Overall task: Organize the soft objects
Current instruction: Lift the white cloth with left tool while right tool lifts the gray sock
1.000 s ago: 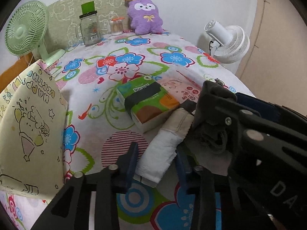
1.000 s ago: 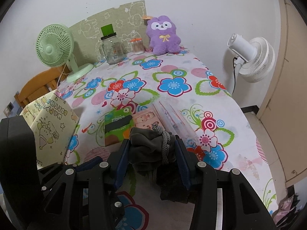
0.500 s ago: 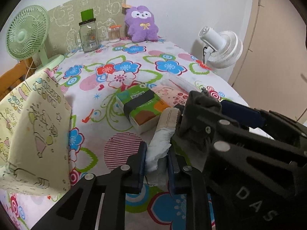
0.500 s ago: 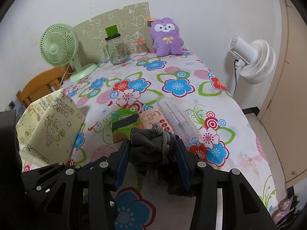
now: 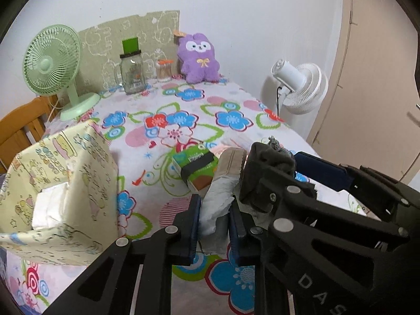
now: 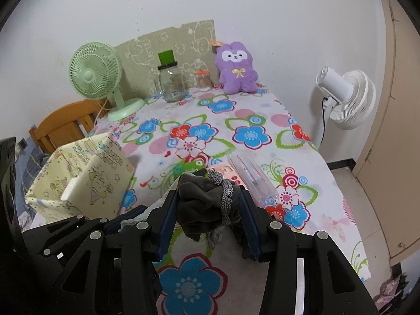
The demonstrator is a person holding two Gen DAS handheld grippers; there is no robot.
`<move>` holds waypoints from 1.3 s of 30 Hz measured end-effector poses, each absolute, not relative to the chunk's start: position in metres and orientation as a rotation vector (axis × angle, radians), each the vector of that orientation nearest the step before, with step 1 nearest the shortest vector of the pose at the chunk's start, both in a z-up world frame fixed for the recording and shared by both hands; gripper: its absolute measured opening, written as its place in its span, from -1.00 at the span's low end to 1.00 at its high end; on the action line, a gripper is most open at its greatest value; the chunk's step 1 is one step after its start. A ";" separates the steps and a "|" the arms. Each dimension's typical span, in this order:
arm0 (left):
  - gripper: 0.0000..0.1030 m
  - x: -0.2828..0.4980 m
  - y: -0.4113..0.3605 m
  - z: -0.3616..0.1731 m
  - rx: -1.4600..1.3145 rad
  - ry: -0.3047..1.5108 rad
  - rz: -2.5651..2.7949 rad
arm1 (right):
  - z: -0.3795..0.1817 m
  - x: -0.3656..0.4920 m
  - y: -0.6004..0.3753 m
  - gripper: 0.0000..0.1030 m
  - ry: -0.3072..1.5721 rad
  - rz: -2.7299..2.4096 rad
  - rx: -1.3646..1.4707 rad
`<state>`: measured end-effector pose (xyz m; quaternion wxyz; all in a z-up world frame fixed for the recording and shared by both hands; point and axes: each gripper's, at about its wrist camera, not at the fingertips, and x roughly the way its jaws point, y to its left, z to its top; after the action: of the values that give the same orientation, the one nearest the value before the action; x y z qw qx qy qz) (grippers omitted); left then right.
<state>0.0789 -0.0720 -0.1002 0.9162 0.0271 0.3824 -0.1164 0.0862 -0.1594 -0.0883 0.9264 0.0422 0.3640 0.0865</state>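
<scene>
A floral tablecloth is spread over the table. At its far edge a green desk fan, a glass jar with a green-topped lid, and a small toothpick container are lined up before a patterned board. A white fan is seen beside the table, and a wooden chair behind it.

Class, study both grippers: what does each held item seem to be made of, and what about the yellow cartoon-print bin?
White roll in the left gripper: seemingly soft matte terry-like cloth, frayed at its end. Grey bundle in the right gripper: dull woven fabric, creased, with a knitted cord. Yellow bin: probably fabric, its walls sagging.
</scene>
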 end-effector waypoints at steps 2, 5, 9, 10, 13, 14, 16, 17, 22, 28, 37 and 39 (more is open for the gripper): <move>-0.64 0.076 -0.071 -0.094 0.053 0.771 -0.232 | -0.082 0.084 -0.158 -0.03 0.736 0.181 0.085; -0.64 0.071 -0.068 -0.083 0.051 0.743 -0.226 | -0.071 0.078 -0.156 -0.03 0.711 0.183 0.082; -0.64 0.065 -0.065 -0.070 0.046 0.718 -0.220 | -0.057 0.073 -0.153 -0.03 0.684 0.182 0.076; -0.64 0.064 -0.064 -0.067 0.044 0.710 -0.220 | -0.054 0.073 -0.153 -0.03 0.678 0.182 0.075; -0.64 0.060 -0.062 -0.057 0.043 0.686 -0.219 | -0.044 0.069 -0.151 -0.03 0.661 0.184 0.079; -0.64 0.059 -0.061 -0.054 0.042 0.678 -0.221 | -0.041 0.068 -0.151 -0.03 0.657 0.183 0.080; -0.64 0.056 -0.060 -0.048 0.042 0.664 -0.226 | -0.035 0.066 -0.150 -0.03 0.646 0.179 0.081; -0.64 0.055 -0.060 -0.045 0.043 0.656 -0.229 | -0.032 0.064 -0.149 -0.03 0.641 0.176 0.079; -0.64 0.051 -0.059 -0.033 0.046 0.628 -0.240 | -0.019 0.059 -0.148 -0.03 0.616 0.162 0.074; -0.64 0.048 -0.058 -0.023 0.050 0.601 -0.245 | -0.007 0.055 -0.146 -0.03 0.588 0.153 0.071; -0.64 0.050 -0.049 -0.015 0.049 0.577 -0.229 | 0.002 0.056 -0.137 -0.03 0.566 0.158 0.062; -0.64 0.051 -0.046 -0.014 0.049 0.575 -0.222 | 0.003 0.058 -0.133 -0.03 0.568 0.162 0.058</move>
<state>0.0510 -0.0455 -0.0136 0.9526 0.0241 0.2831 -0.1091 0.0583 -0.1334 0.0029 0.9563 0.0288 0.2797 0.0800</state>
